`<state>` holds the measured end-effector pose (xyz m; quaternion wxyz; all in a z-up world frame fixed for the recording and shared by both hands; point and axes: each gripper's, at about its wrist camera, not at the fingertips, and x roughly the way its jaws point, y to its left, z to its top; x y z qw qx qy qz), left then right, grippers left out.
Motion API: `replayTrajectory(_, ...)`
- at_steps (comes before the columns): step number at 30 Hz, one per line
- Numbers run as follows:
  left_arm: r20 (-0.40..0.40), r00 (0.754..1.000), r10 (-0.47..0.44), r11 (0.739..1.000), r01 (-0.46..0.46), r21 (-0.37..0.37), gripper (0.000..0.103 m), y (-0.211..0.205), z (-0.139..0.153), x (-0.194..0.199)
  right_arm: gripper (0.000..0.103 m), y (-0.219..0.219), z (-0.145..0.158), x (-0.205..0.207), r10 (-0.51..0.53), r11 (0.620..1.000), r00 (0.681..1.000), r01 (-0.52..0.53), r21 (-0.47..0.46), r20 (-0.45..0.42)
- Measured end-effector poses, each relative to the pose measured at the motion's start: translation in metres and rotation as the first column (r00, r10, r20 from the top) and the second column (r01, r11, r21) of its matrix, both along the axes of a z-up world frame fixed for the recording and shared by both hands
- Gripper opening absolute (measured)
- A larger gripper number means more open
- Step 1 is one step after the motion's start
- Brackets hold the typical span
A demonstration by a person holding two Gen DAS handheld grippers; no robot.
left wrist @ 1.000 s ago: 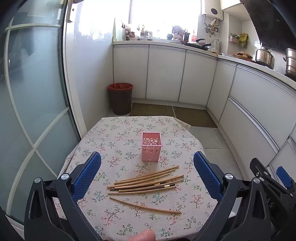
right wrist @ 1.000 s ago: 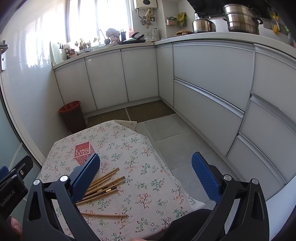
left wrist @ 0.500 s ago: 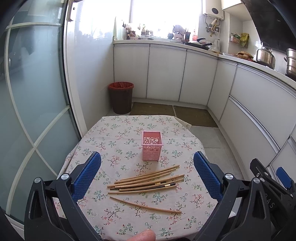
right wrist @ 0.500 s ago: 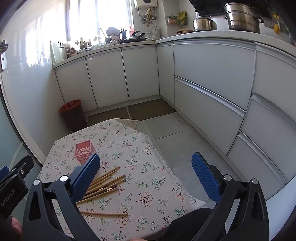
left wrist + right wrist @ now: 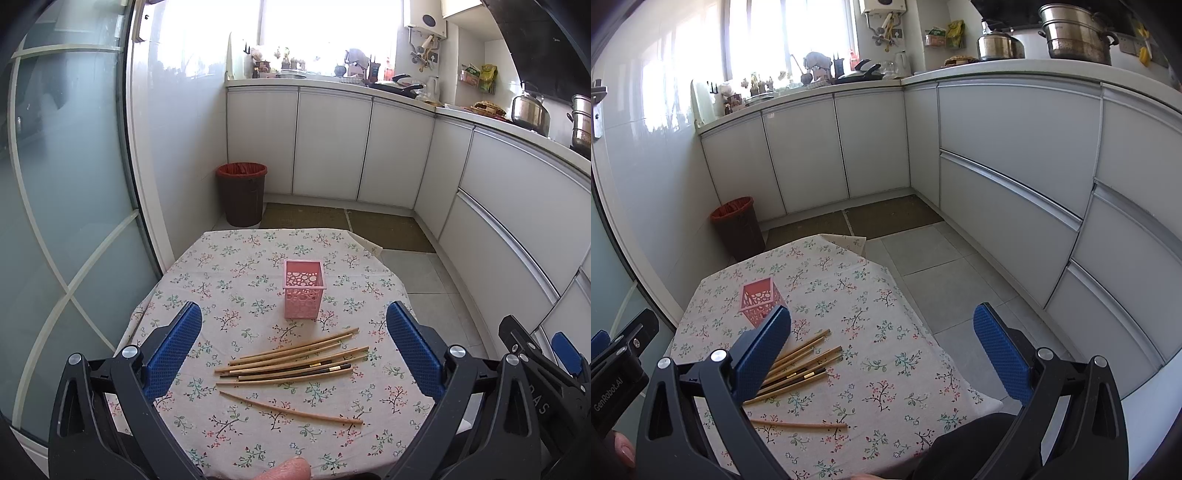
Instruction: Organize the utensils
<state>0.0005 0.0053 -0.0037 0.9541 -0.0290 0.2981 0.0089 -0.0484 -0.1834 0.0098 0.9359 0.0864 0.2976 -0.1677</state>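
Observation:
A pink perforated holder (image 5: 303, 288) (image 5: 761, 300) stands upright and empty near the middle of the floral tablecloth (image 5: 229, 266) (image 5: 879, 332). Just in front of it lies a loose bundle of several chopsticks (image 5: 291, 362) (image 5: 798, 363), most wooden, one or two dark. One curved wooden chopstick (image 5: 291, 408) (image 5: 799, 425) lies apart, nearer to me. My left gripper (image 5: 293, 349) hovers open above the bundle, holding nothing. My right gripper (image 5: 882, 349) is open too, to the right of the chopsticks, over the table's right part.
The small table ends close on the right, with tiled floor beyond (image 5: 953, 266). White cabinets (image 5: 332, 144) line the back and right. A brown bin with a red liner (image 5: 242, 194) stands by the glass door (image 5: 66, 206). A fingertip (image 5: 284, 470) shows at the bottom edge.
Both views have shifted only slightly; the right gripper drifted a little. The chopsticks and holder lie as before, and both grippers stay open.

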Motion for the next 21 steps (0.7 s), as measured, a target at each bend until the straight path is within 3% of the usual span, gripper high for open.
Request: replayTrajectory(21,0.003,1.0,0.004,1.0,-0.004,0.004,0.096,0.0017,0.0003,0.0009,0.097,0.0005,-0.0011,0.0015,0.005,1.0,1.0,-0.005,0.004,-0.011)
